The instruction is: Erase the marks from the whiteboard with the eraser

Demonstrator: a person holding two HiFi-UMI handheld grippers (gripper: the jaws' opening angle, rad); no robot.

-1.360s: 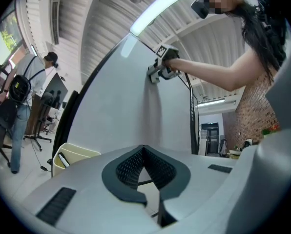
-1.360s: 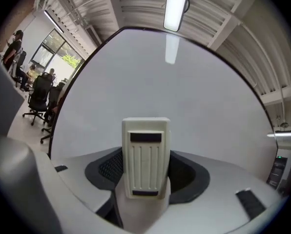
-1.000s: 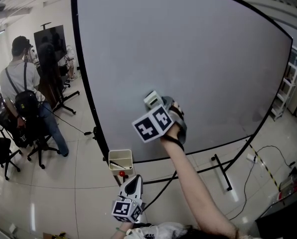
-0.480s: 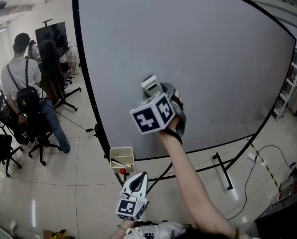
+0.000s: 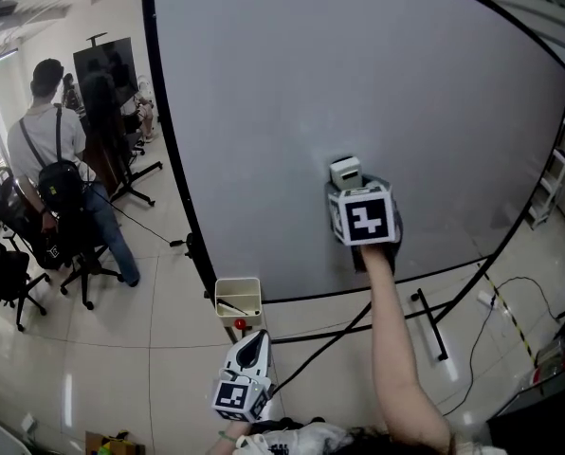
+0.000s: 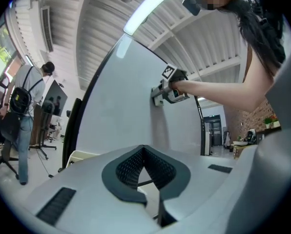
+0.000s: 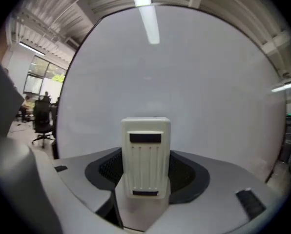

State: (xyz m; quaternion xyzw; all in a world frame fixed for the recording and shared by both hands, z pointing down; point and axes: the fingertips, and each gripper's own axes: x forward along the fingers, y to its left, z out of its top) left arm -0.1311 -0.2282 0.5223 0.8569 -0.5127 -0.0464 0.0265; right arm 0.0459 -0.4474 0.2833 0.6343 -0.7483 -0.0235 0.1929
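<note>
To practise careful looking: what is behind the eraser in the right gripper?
The whiteboard, plain and unmarked around the eraser. The patch directly behind it is covered, so marks there cannot be seen.

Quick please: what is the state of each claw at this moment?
Left claw: closed, nothing between the jaws.
Right claw: closed on the eraser, which it holds at the whiteboard.
</note>
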